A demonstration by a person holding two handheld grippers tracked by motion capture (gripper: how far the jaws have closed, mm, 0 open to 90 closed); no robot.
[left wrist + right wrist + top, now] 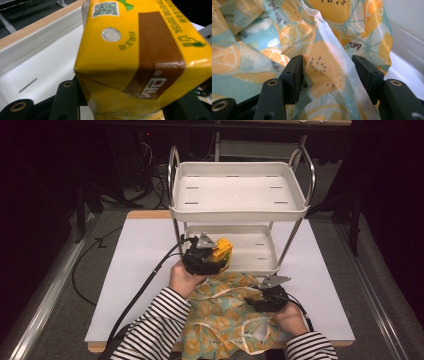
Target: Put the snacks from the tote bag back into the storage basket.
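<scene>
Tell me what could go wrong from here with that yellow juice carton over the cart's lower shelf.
1. The left gripper clamps the yellow carton near one end, so it might pivot or slip as it goes down.
2. The carton sits close under the upper tray and beside the cart's post; a lift or sideways move could knock them.
3. The right gripper has the fruit-print bag bunched between its jaws; a pull might drag the fabric along.

Black-and-white striped sleeves (155, 322); black grippers, grey triangular plates, black trailing cables.
</scene>
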